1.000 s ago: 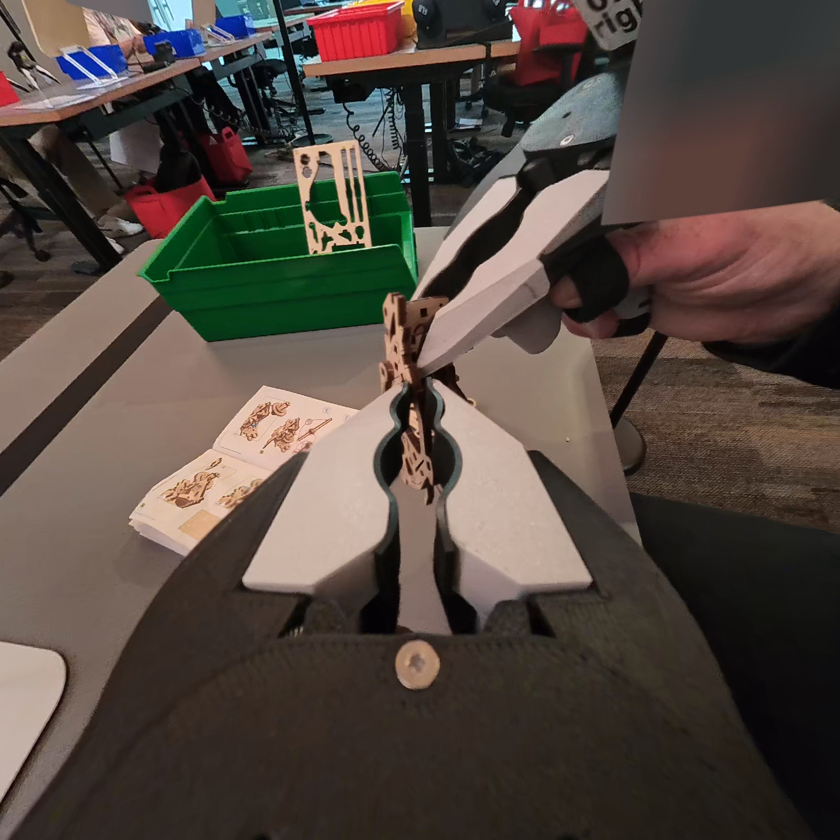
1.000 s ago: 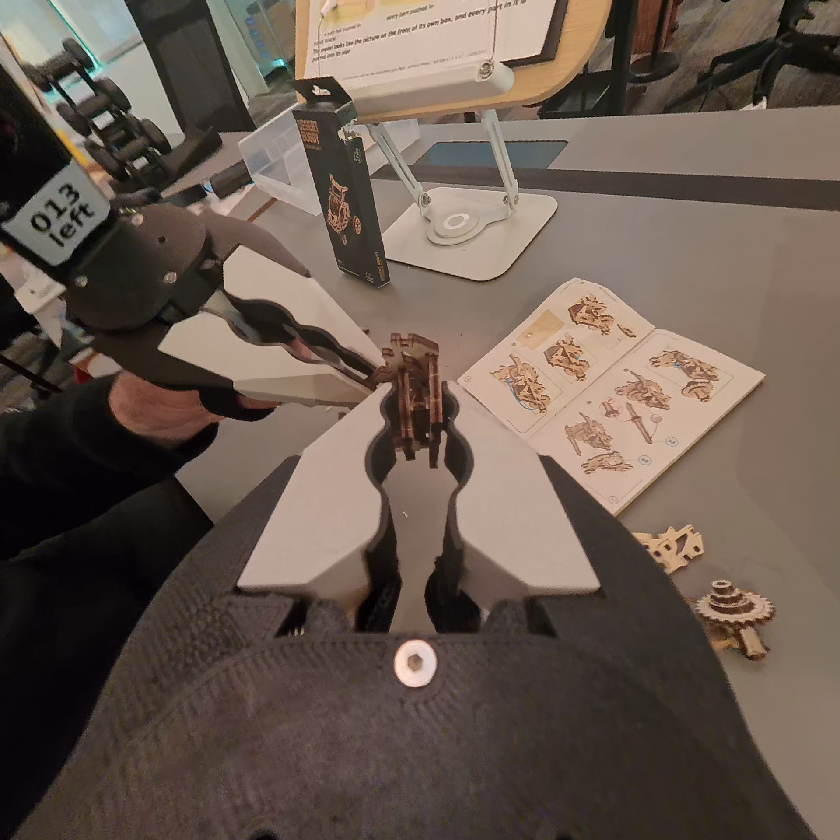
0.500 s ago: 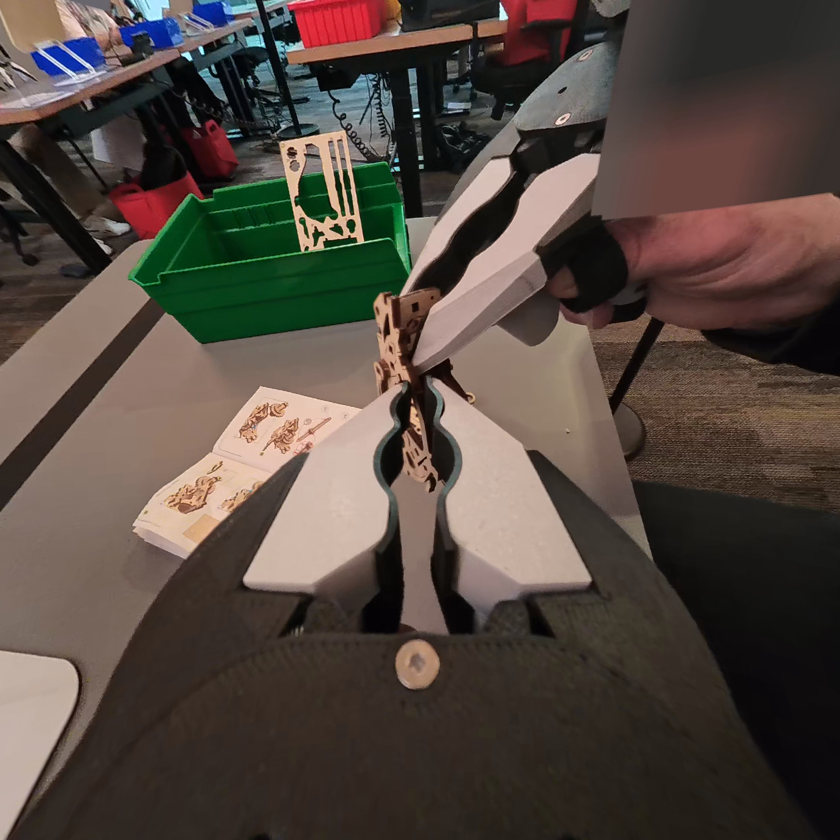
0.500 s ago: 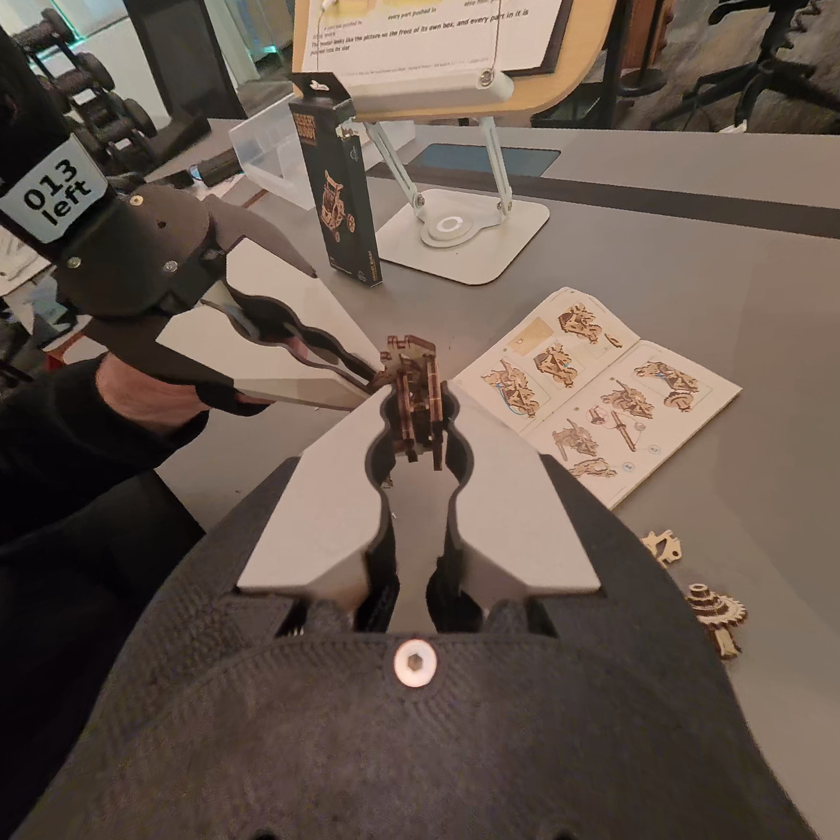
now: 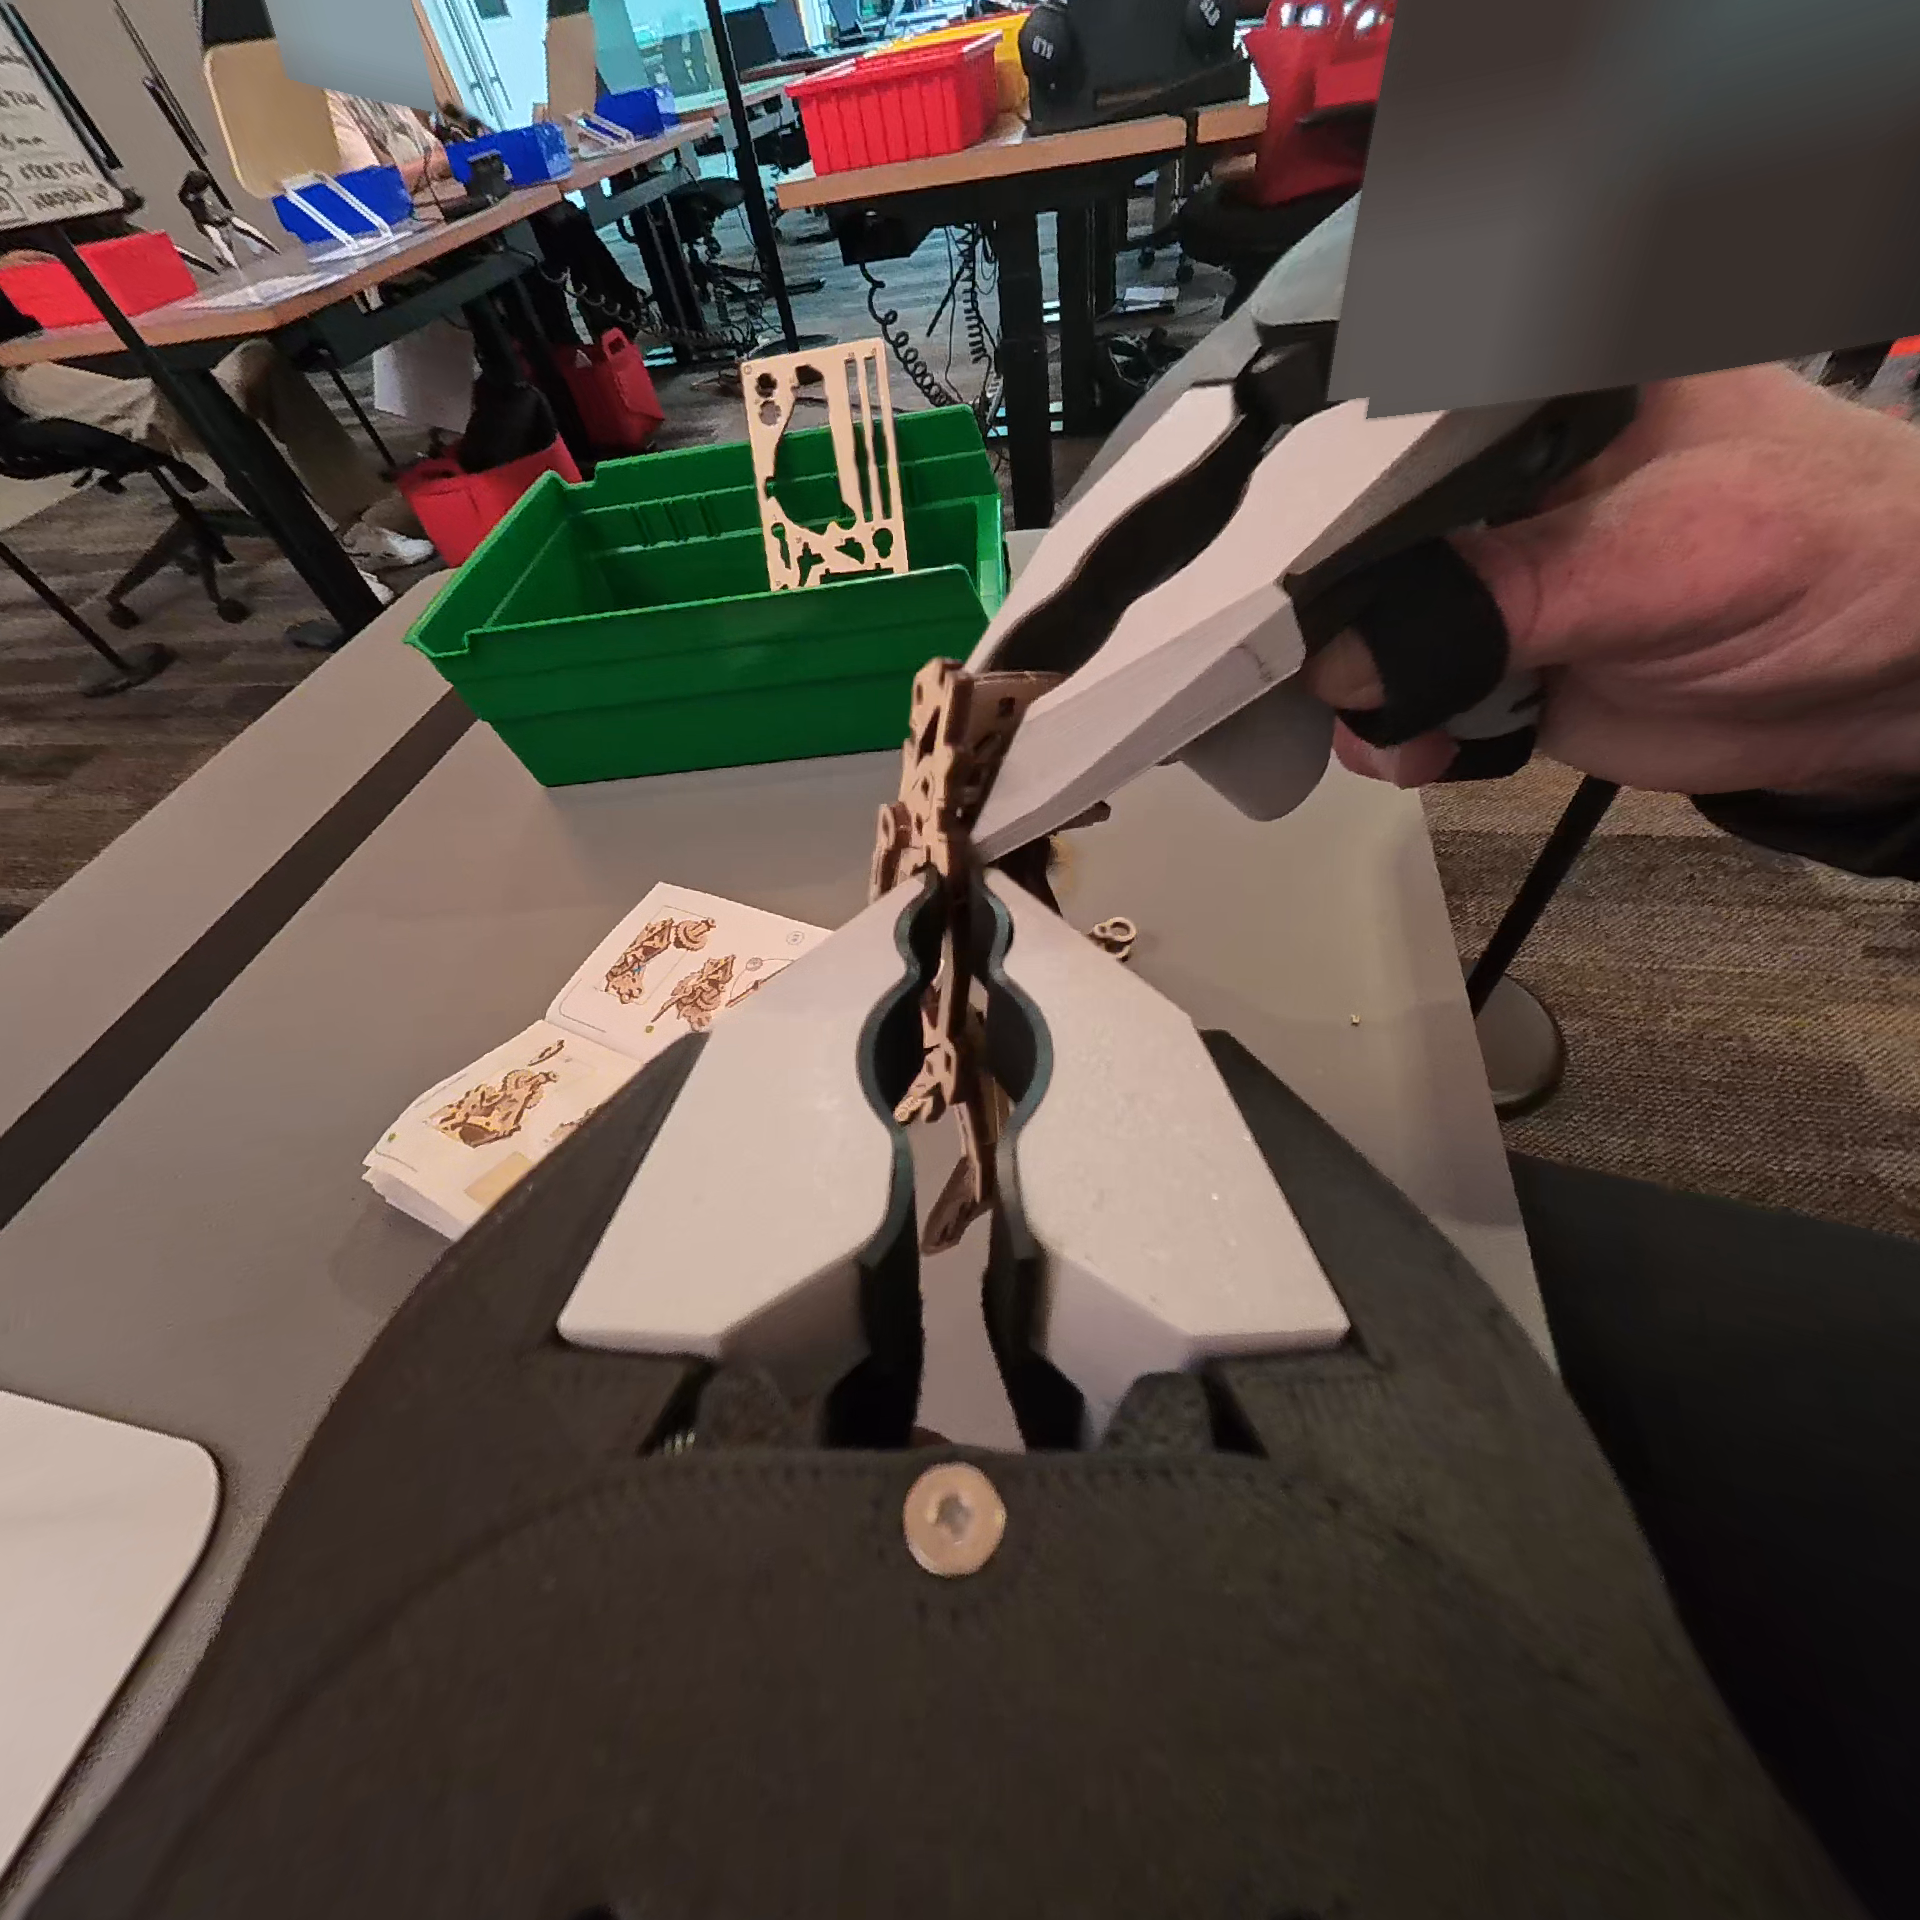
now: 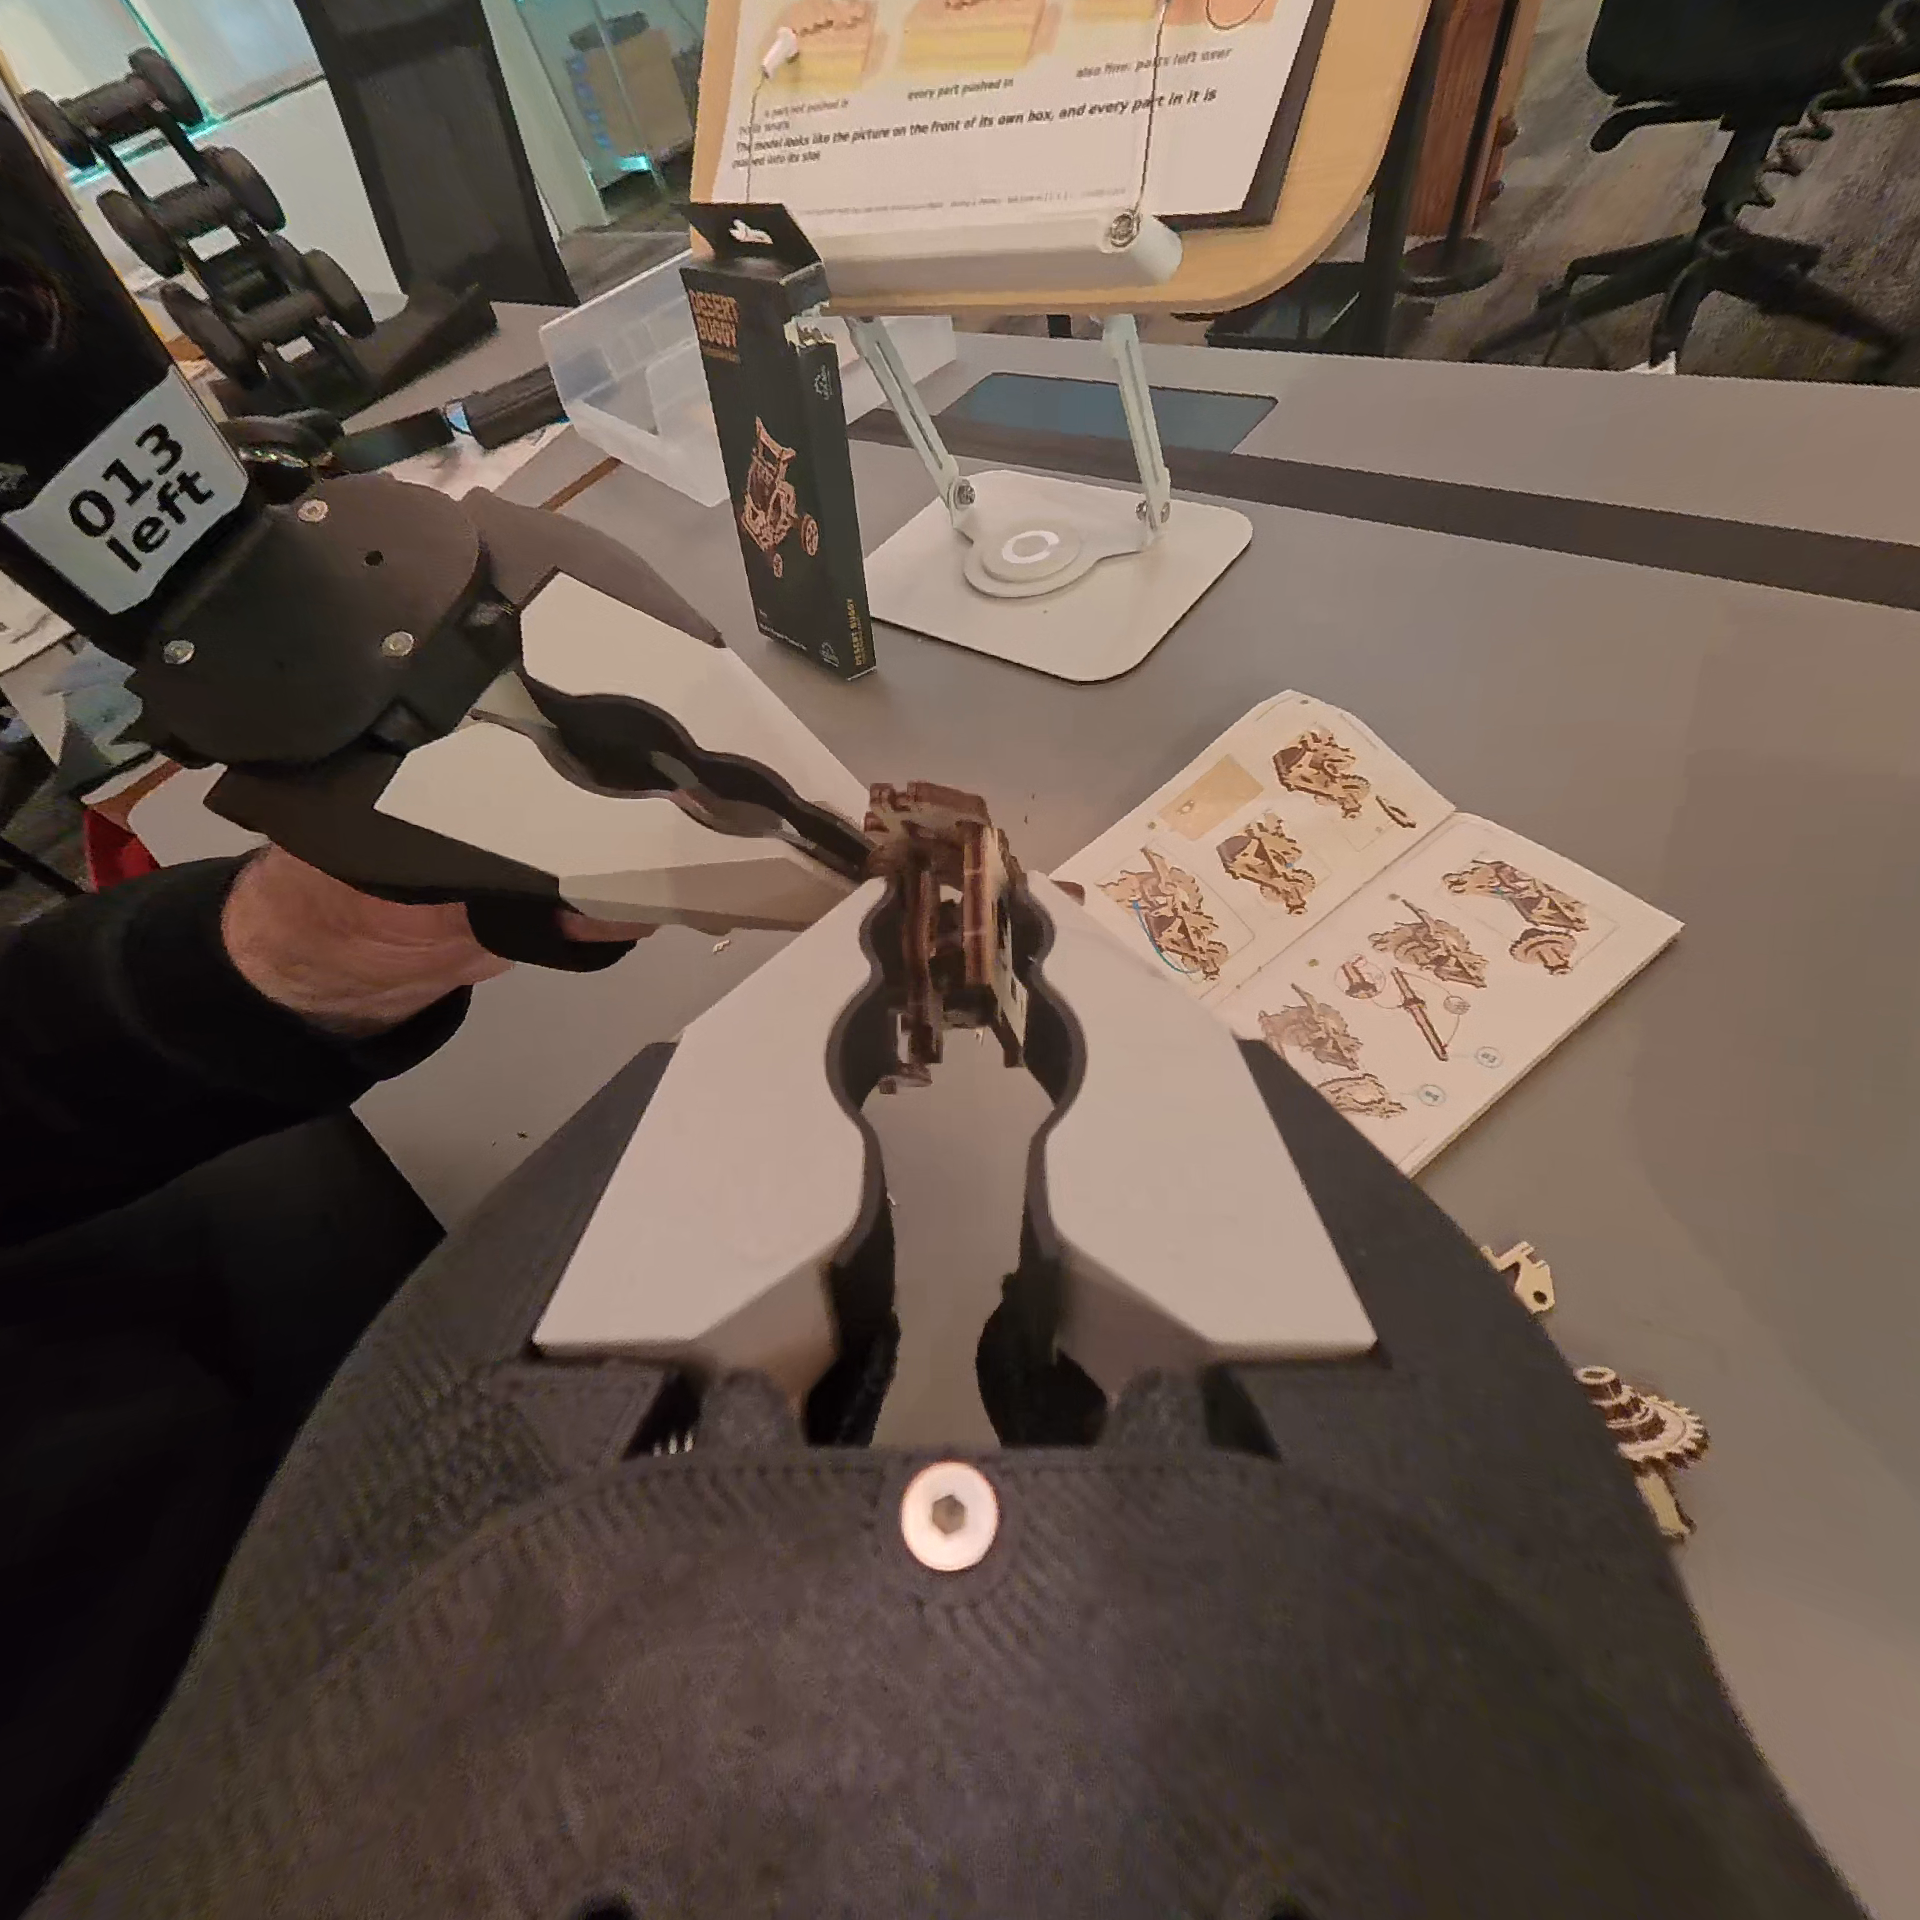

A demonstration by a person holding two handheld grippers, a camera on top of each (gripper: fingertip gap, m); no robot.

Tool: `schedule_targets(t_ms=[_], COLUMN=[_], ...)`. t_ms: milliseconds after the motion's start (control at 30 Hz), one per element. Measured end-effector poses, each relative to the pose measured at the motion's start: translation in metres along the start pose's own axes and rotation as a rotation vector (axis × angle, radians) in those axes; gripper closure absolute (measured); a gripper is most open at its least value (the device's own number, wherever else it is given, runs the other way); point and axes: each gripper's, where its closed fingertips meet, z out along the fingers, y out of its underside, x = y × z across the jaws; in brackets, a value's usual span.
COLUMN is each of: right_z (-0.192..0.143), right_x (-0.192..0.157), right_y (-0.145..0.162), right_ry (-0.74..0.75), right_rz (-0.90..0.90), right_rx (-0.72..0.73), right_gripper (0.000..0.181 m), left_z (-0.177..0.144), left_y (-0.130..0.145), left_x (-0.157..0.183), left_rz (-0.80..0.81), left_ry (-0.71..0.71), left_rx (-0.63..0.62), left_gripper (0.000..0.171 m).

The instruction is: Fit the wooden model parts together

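The tan laser-cut wooden model assembly (image 6: 940,914) was held in the air above the open instruction booklet (image 6: 1382,925), apparently so two sections could be pressed together. The left gripper (image 5: 948,894) was clamped nearly shut on a thin plate. The right gripper (image 6: 951,904) was closed, somewhat wider, around the thicker body.

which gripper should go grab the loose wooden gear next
Right, probably. The wooden gear lies on the table beside the right hand-held gripper; the left hand-held gripper sits farther away. Both now clamp the wooden model.
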Motion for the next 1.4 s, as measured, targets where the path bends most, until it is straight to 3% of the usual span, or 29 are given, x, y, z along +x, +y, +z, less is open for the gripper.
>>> schedule_targets(t_ms=[733,900,1100,1233,1400], right_z=[0.005,0.017,0.03,0.036,0.039], right_x=[0.004,0.006,0.006,0.0,0.004], right_y=[0.01,0.026,0.071,0.101,0.12], right_ry=[-0.001,-0.065,-0.175,-0.189,-0.189], right_rz=[0.042,0.163,0.419,0.495,0.567], right_rx=[-0.042,-0.049,-0.11,-0.148,-0.151], right_gripper=[0.167,0.167,0.167,0.168,0.16], left_z=[0.002,0.004,0.01,0.012,0.015], left_y=[0.007,0.029,0.07,0.095,0.106], left_x=[0.004,0.004,0.019,0.034,0.039], left_rz=[-0.011,-0.057,-0.2,-0.285,-0.32], left_ry=[0.005,0.049,0.181,0.291,0.351], left_rx=[-0.016,-0.145,-0.356,-0.485,-0.559], left_gripper=[0.17,0.17,0.17,0.17,0.169])
